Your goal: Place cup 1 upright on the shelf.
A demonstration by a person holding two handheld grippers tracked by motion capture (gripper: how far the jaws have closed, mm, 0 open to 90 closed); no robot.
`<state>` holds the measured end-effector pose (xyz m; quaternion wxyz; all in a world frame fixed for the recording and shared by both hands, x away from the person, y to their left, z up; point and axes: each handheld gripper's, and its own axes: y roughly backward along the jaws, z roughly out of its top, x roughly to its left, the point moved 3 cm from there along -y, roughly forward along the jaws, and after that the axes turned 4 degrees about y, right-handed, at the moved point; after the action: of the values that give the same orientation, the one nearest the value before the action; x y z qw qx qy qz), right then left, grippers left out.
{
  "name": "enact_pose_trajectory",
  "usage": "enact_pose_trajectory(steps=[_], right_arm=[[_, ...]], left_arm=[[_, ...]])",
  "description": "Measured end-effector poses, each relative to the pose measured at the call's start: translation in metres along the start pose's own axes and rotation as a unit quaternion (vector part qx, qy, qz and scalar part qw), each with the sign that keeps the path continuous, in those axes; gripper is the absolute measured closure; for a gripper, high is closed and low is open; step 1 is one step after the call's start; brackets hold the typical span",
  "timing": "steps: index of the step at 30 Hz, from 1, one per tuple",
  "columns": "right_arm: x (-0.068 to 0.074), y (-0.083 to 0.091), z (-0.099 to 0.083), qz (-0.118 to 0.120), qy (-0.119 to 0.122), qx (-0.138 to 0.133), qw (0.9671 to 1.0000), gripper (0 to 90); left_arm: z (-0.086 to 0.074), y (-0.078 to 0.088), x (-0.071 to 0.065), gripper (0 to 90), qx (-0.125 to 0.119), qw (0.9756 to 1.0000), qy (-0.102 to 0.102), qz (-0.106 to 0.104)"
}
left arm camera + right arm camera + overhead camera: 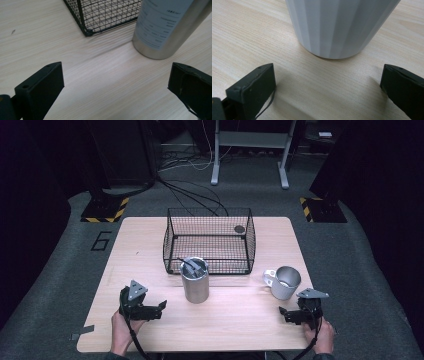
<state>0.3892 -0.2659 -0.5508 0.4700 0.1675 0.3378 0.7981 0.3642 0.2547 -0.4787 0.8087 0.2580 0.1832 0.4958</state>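
The room around the worktop was dark, with a grey carpeted floor (60, 270), a painted number six to the left, two yellow-and-black striped post bases at the far corners, loose cables, and a light metal frame (250, 150) at the back.

The worktop (235, 320) was pale wood grain with rounded corners, and its near half lay mostly bare, leaving wide free room between the two hands. Its left and right borders were open too.

The black wire basket (209, 241) stood at the far middle, well inside every edge, with a small dark disc lying in its far right corner. In the left gripper view its near corner sat just beside the canister.

The steel canister (194, 280) stood upright just in front of the basket's near wall, dark utensils sticking out of its top. The grey ribbed mug (285, 282) stood upright to the right, near the worktop's right edge, handle pointing left.

The left claw (156, 309) rested low at the near left, its jaws spread wide and gripping nothing; the canister stood ahead and to its right, apart from it. The right claw (286, 314) sat near the near right corner, jaws likewise wide apart and empty, the mug's base standing close ahead of them without touching.
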Motion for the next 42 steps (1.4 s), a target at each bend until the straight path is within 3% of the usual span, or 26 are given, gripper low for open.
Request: enact_pose_trajectory(steps=[13, 17, 19, 25, 36, 42], right_arm=[[0.001, -0.001, 0.001, 0.002, 0.000, 0.000, 1.0000, 0.0], [0.001, -0.002, 0.002, 0.003, -0.001, 0.002, 1.0000, 0.0], [0.000, -0.002, 0.002, 0.003, 0.005, 0.000, 1.0000, 0.0], [0.001, -0.002, 0.002, 0.002, 0.005, -0.003, 1.0000, 0.0], [0.001, -0.002, 0.002, 0.001, 0.004, -0.003, 1.0000, 0.0], [0.001, -0.003, 0.002, 0.001, 0.005, -0.004, 1.0000, 0.0]], left_arm=[[0.031, -0.005, -0.023, 0.1, -0.016, 0.9988, -0.026, -0.038], [0.045, -0.010, -0.036, 0.1, -0.027, 0.9969, -0.038, -0.063], [0.049, -0.012, -0.039, 0.1, -0.029, 0.9966, -0.043, -0.064], [0.059, -0.018, -0.047, 0.1, -0.051, 0.9955, -0.030, -0.075], [0.079, -0.029, -0.059, 0.0, -0.070, 0.9922, -0.033, -0.098], [0.084, -0.041, -0.064, 0.0, -0.065, 0.9916, -0.034, -0.106]])
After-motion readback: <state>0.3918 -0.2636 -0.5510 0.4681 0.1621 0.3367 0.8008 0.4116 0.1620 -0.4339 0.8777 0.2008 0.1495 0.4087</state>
